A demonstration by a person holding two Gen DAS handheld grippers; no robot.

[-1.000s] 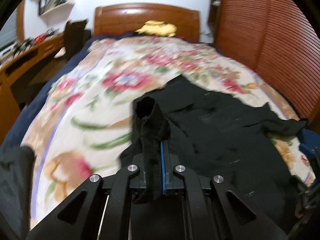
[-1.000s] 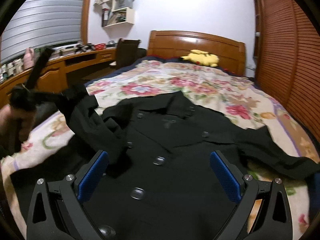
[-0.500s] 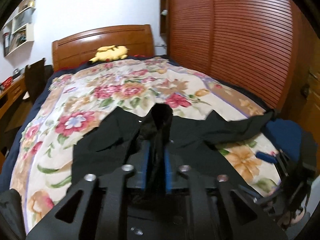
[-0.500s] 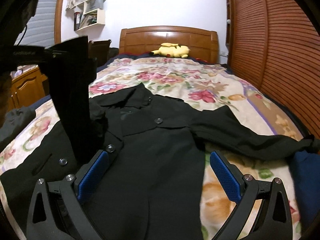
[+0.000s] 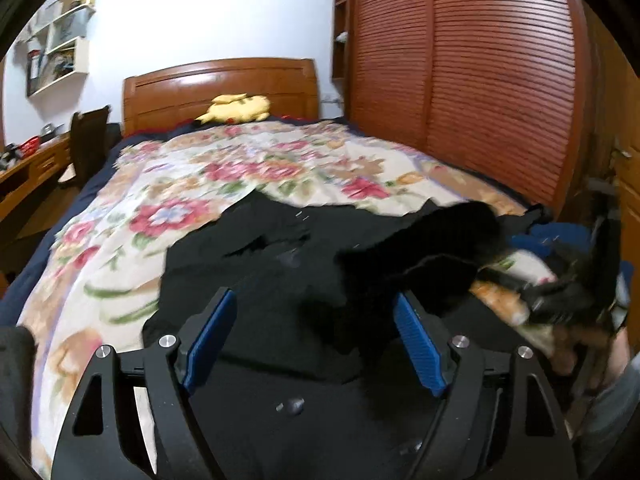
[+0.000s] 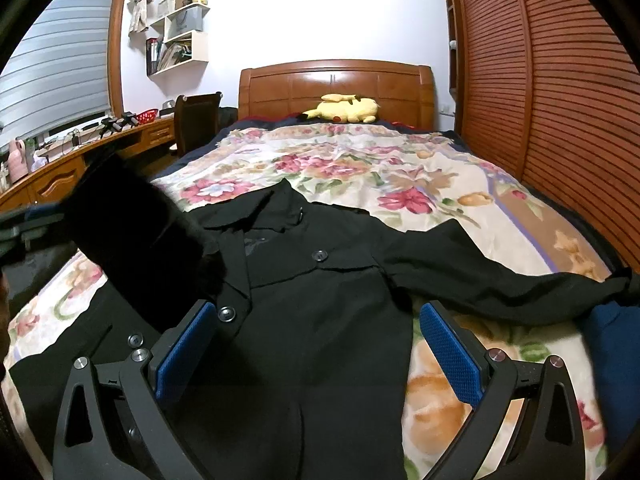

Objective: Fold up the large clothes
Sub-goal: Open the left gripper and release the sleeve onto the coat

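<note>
Bedroom, left wrist view: a bed point(image 5: 120, 264) under a floral quilt fills the frame, with a wooden headboard point(image 5: 220, 88) at the far end and a yellow plush toy point(image 5: 236, 108) lying against it. A slatted wooden wardrobe point(image 5: 480, 80) runs along the right. A black coat point(image 5: 256, 280) lies spread on the near half of the quilt. The left hand-held gripper point(image 5: 312, 340) has its jaws opening, blue pads apart, with the coat's fabric below them and nothing pressed between. A black sleeve point(image 5: 440, 248) hangs blurred just past its right finger.

Right wrist view: the same bed, sharper. Wall shelves point(image 6: 180, 36) at far left hold books and boxes; the contents are too small to identify further. A counter point(image 6: 80, 160) and a chair point(image 6: 196, 120) stand along the left under a window blind. The right hand-held gripper point(image 6: 316, 356) is open over the coat's buttoned front, gripping nothing. Only this view shows the coat's buttons and its other sleeve point(image 6: 500, 284) stretched to the right edge of the bed.
</note>
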